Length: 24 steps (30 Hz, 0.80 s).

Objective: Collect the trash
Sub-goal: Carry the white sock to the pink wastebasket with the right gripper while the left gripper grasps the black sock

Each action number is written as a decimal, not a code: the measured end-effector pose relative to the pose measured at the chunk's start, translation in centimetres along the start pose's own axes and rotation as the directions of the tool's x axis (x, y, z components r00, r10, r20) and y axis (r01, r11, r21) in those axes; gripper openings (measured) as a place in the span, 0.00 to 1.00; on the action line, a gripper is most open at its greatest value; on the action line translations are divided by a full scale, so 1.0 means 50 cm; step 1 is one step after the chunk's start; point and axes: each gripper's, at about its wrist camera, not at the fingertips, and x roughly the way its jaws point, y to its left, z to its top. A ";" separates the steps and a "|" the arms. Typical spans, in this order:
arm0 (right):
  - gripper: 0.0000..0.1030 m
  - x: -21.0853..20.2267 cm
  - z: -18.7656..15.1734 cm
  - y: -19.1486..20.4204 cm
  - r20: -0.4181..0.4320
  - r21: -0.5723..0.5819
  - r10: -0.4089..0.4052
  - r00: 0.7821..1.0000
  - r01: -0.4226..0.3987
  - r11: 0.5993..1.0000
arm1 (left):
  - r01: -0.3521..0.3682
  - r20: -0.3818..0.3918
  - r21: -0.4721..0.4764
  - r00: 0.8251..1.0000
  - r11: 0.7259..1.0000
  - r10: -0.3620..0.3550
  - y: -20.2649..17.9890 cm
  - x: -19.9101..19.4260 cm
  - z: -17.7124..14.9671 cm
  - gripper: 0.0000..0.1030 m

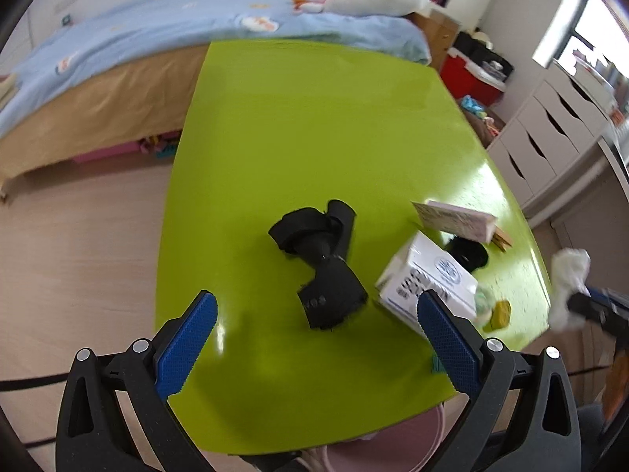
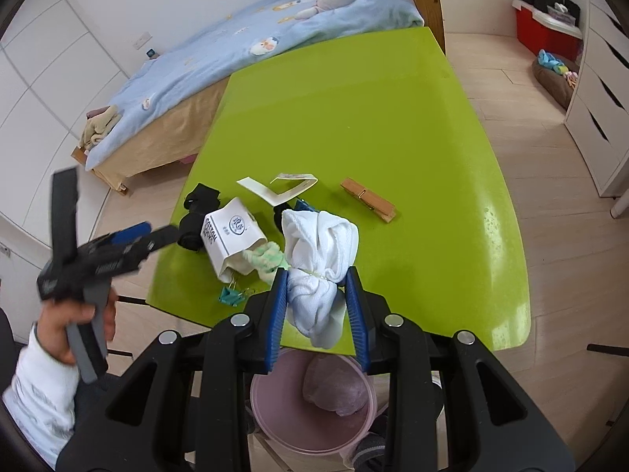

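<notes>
My right gripper [image 2: 317, 306] clamps a crumpled white cloth wad [image 2: 320, 251] above the pink plastic bin [image 2: 275, 424]; my left gripper [image 1: 317, 316] gapes wide.

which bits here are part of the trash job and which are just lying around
Job: white cloth wad in the right gripper; pink bin below; open left gripper.
Lying about: clothespin, black strap bundle, white box, teal binder clip, green table.

left claw [image 1: 316, 316]: fingers spread wide, nothing between | right claw [image 2: 317, 306]: fingers closed, clamping something
</notes>
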 end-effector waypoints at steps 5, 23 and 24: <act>0.29 -0.008 -0.015 0.007 0.005 -0.029 -0.009 1.000 0.009 1.000 | -0.043 -0.095 -0.062 0.995 0.997 0.037 0.002 0.046 0.037 0.94; 0.29 -0.020 -0.034 0.018 0.023 -0.062 -0.015 1.000 0.016 0.998 | -0.036 -0.055 -0.025 0.998 0.999 0.034 -0.013 0.017 0.015 0.24; 0.29 -0.023 -0.036 0.020 0.025 -0.065 -0.016 1.000 0.018 0.998 | -0.035 -0.039 -0.006 0.999 0.999 0.035 -0.017 0.003 0.006 0.24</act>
